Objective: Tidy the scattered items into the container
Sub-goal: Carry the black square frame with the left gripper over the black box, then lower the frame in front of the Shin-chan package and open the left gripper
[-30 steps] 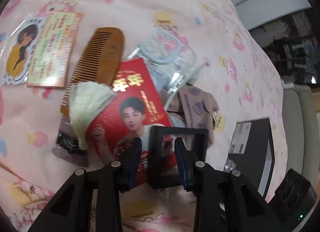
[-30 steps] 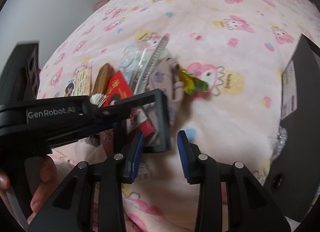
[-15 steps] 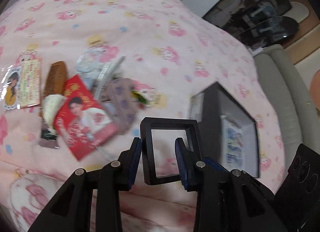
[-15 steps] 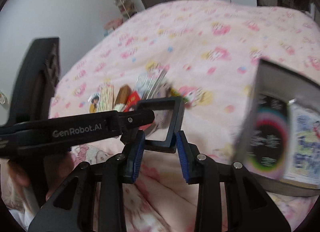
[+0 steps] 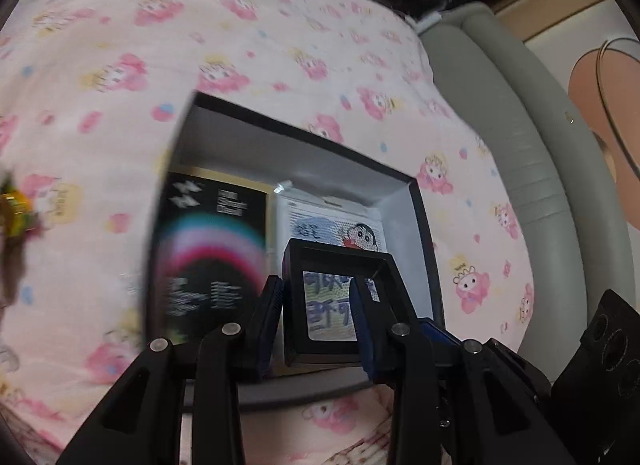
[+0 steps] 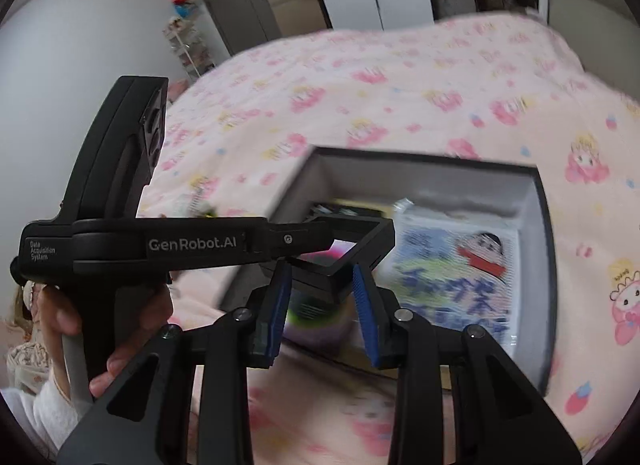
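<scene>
Over the box (image 5: 416,201), I had the frame (image 5: 340,305) hanging in the left claw (image 5: 316,317), pads pressed on its two side rails.

Item: frame. Black, square, with a clear pane. Seen from the left wrist it stood face-on to the camera, its far edge toward the box's back wall. From the right wrist (image 6: 348,249) it showed edge-on and nearly flat, one corner pointing at the right claw.

Item: box (image 6: 544,225). Black outside, pale inside, open at the top, set on the bed (image 5: 120,65). It already held a dark booklet (image 5: 216,233) on its left side and a cartoon sheet (image 6: 460,269) on its right.

Relation: the frame lay above the box's opening, over the seam between booklet and sheet, clear of the walls as far as I could tell. I judged the way left to go was straight down, and that lying flat it should fit.

Item: right claw (image 6: 324,305). Partly open, with nothing gripped. The frame's corner sat beyond and between its fingers; I could not tell whether they touched it. The left hand (image 6: 68,317) was the one carrying.

Blur hid the finer detail inside the box.
</scene>
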A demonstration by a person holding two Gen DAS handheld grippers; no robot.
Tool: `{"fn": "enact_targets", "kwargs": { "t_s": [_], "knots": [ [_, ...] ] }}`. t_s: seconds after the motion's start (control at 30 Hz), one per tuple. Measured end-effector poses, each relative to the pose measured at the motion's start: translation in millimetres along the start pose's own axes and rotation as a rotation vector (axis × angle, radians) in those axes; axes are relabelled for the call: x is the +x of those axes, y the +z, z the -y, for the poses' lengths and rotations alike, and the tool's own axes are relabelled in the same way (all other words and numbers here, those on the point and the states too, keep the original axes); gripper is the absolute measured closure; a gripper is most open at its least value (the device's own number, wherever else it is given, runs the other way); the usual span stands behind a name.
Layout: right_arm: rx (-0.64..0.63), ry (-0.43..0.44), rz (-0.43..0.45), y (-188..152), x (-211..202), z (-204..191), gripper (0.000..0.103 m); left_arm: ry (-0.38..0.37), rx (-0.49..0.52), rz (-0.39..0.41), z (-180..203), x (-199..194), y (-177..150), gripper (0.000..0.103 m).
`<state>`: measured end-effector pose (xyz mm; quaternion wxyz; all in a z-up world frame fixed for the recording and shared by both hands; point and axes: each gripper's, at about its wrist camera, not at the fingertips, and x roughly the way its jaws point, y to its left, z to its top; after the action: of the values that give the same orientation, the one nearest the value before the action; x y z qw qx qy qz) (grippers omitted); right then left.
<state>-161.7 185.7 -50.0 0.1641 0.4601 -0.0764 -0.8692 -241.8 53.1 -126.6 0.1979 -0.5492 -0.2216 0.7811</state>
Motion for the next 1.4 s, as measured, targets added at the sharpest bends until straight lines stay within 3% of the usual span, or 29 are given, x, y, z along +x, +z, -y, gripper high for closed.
{"fn": "enact_targets", "kwargs": {
  "t_s": [0.17, 0.4, 0.5, 0.67, 0.9, 1.03, 1.17, 1.27, 1.4],
  "knots": [
    [0.121, 0.037, -0.077, -4, 27, 59, 0.07, 0.026, -0.006, -0.104, 5, 58, 5, 0.074],
    [0.297, 0.027, -0.188, -24, 55, 100, 0.07, 0.097, 0.023, -0.214, 10, 102, -6, 0.074],
    [0.33, 0.002, -0.15, -26, 46, 110, 0.07, 0.104, 0.038, -0.194, 12, 98, -7, 0.074],
    [0.292, -0.124, -0.034, -18, 25, 108, 0.07, 0.155, 0.013, -0.126, 8, 90, 6, 0.074],
    [0.282, -0.239, 0.04, -16, 10, 114, 0.07, 0.118, 0.031, -0.193, 30, 115, -3, 0.074],
    [0.275, -0.253, 0.05, -17, 6, 112, 0.07, -0.024, 0.039, -0.251, 46, 124, -15, 0.074],
    [0.281, -0.264, 0.068, -16, 1, 114, 0.07, 0.075, 0.025, -0.185, 44, 113, -17, 0.074],
    [0.3, -0.294, 0.069, -16, 0, 118, 0.07, 0.071, 0.02, -0.272, 43, 121, -20, 0.074],
    [0.323, -0.325, 0.081, -17, -4, 122, 0.07, 0.038, 0.045, -0.301, 60, 131, -28, 0.074]
  ]
}}
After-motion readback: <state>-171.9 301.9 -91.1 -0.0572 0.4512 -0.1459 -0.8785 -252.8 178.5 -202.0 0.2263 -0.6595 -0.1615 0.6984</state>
